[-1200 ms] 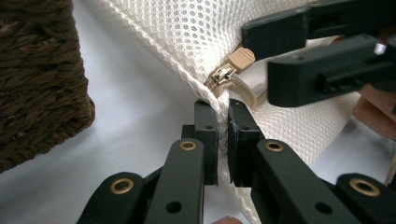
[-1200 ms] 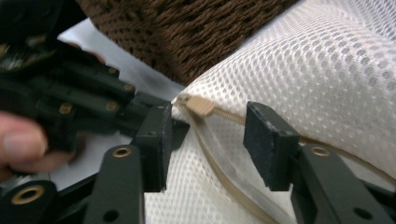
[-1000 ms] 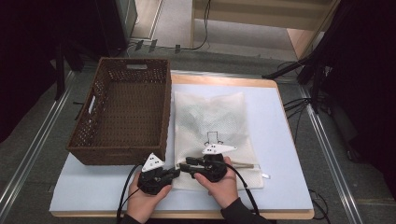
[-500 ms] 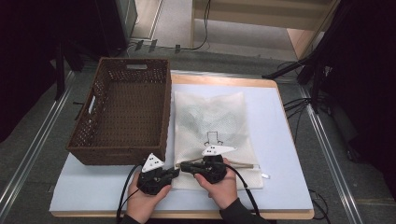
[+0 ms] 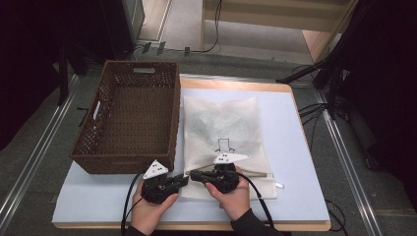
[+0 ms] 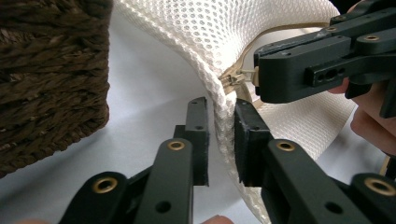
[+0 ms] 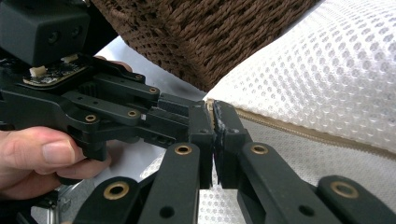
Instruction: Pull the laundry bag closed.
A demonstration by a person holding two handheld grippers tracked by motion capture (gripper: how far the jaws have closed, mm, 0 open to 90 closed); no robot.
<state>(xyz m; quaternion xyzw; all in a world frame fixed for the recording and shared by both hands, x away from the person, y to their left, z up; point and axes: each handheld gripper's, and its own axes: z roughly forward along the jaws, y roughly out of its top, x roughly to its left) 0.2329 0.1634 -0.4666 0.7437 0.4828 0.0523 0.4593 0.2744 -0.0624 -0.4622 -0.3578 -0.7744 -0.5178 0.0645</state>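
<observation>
From above, a white mesh bag point(image 5: 223, 135) lies flat on the pale worktop point(image 5: 300, 147), just to the right of a brown woven basket point(image 5: 129, 118), and both pairs of tongs meet at the bag's near left corner: the left tongs point(image 5: 183, 180) come in from the left, the right tongs point(image 5: 194, 174) from the right, tips almost touching. The bag's near edge looks closed along its length, so I judge the unzipping has barely started and the whole run of zip is left to open. In the left gripper view, the left tongs point(image 6: 220, 135) stand narrow with the bag's rounded corner seam pinched between their pads, holding the fabric steady; just beyond them the tan zipper pull point(image 6: 238, 77) sits at the corner, right against the tip of the right tongs point(image 6: 261, 70). In the right gripper view, the right tongs point(image 7: 214, 140) are pressed together at the end of the tan zipper point(image 7: 317, 135), apparently on the pull, though the pull itself is hidden between the pads; the left tongs point(image 7: 198, 114) lie directly alongside, and the basket point(image 7: 210, 32) rises close behind.
</observation>
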